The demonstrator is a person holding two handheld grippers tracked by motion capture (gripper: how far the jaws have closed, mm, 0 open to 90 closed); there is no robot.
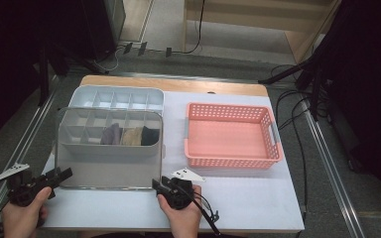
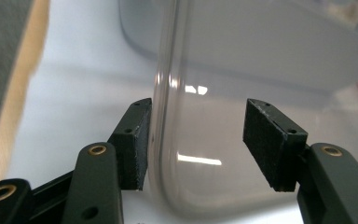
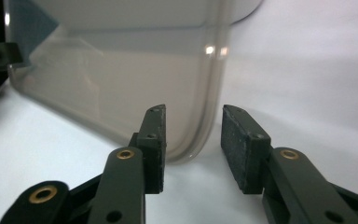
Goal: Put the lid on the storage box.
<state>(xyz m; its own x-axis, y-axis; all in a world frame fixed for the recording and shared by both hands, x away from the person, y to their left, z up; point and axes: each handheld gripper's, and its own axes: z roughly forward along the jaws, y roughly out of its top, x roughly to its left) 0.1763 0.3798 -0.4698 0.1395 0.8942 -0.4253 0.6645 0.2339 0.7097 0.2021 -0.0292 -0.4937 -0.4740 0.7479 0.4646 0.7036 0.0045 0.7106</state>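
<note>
White worktop (image 1: 258, 198) fills the foreground, where both hands sit at the near corners of a clear lid (image 1: 108, 168). The step looks like gripping that lid to lift or close it. The left hand-held gripper (image 2: 196, 135) stands half open, its left pad (image 2: 137, 140) touching the lid's rim, the other clear. The right hand-held gripper (image 3: 193, 144) straddles the right corner, narrow but not clamped. Next, both must pinch evenly. Beyond lie the grey compartment box (image 1: 114, 99), holding folded cloths (image 1: 129, 135), and a pink basket (image 1: 278, 148).

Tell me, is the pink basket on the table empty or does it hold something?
Empty. In the high view the pink basket shows only its bare bottom and perforated walls, with nothing lying inside.
</note>
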